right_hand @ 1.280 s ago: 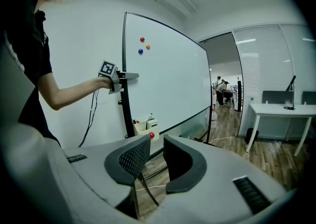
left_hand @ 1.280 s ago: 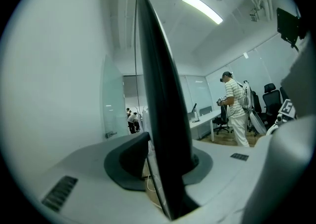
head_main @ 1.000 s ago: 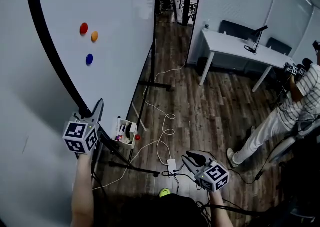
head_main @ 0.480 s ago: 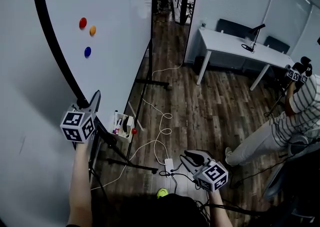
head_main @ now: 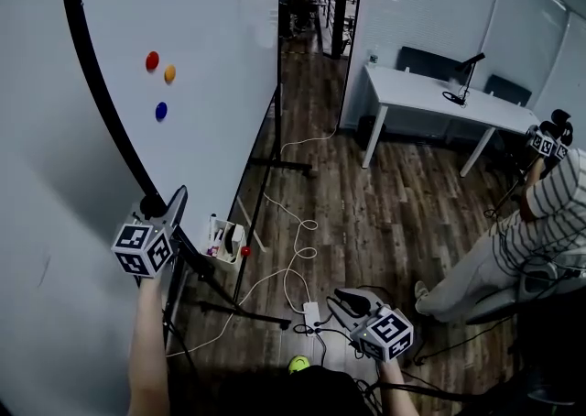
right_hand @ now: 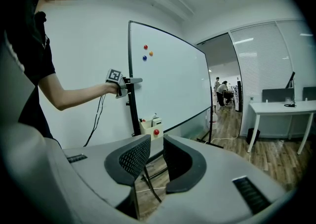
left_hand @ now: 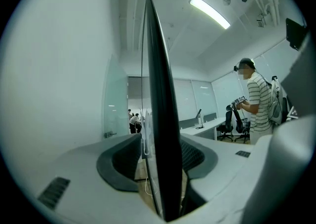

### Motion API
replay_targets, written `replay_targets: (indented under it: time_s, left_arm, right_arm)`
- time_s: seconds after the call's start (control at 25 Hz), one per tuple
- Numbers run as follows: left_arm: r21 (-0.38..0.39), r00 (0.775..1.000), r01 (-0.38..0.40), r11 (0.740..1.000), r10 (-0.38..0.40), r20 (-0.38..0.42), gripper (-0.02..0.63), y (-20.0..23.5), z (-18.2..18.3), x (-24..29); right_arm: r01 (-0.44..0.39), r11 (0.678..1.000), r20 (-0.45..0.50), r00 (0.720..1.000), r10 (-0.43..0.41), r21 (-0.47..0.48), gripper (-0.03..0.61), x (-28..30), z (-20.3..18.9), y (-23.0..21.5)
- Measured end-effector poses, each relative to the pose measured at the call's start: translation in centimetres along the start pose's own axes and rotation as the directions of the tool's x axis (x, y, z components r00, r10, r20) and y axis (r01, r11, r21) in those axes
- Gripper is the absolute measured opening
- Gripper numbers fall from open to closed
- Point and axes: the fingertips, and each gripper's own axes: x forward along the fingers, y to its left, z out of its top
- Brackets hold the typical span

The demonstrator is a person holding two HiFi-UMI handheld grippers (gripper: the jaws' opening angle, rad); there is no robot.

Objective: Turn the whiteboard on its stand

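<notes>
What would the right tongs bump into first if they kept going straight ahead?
Probably the bottom of the whiteboard, near its stand. The right tongs are open, empty, and aimed slightly down across the wooden floor toward it. Depth is hard to judge, so the floor could come first.

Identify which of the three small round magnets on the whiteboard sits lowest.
The blue round magnet: it sits alone below the red round magnet and the orange round magnet.

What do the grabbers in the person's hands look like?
The left gripper and right gripper are pale grey plastic with dark textured pads. Each carries a white cube with black square markers. The person wears a black short sleeve.
</notes>
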Motion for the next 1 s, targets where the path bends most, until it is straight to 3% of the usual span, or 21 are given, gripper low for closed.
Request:
replay_targets:
  time_s: [0.32, 0.6, 1.0]
  left_arm:
    - [0.049, 1.0, 0.009, 0.999, -0.008, -0.016, 0.222, -0.6, -0.2, -2.9]
    - [0.082, 0.999, -0.024, 0.996, 0.025, -0.02, 0.179, 0.0, 1.6, -3.2]
    - [0.094, 1.0, -0.018, 0.995, 0.019, -0.011, 0.112, -0.6, 2.2, -1.0]
  right_arm:
    - [-0.062, 0.997, -0.014, 0.998, 0.062, 0.042, 0.077, 2.1, -1.5, 1.4]
    - [-0.134, 0.989, -0.036, 0.99, 0.136, 0.058, 0.077, 3.2, -2.7, 2.4]
    - [-0.161, 0.982, -0.076, 0.983, 0.169, 0.096, 0.075, 4.8, -3.4, 1.5]
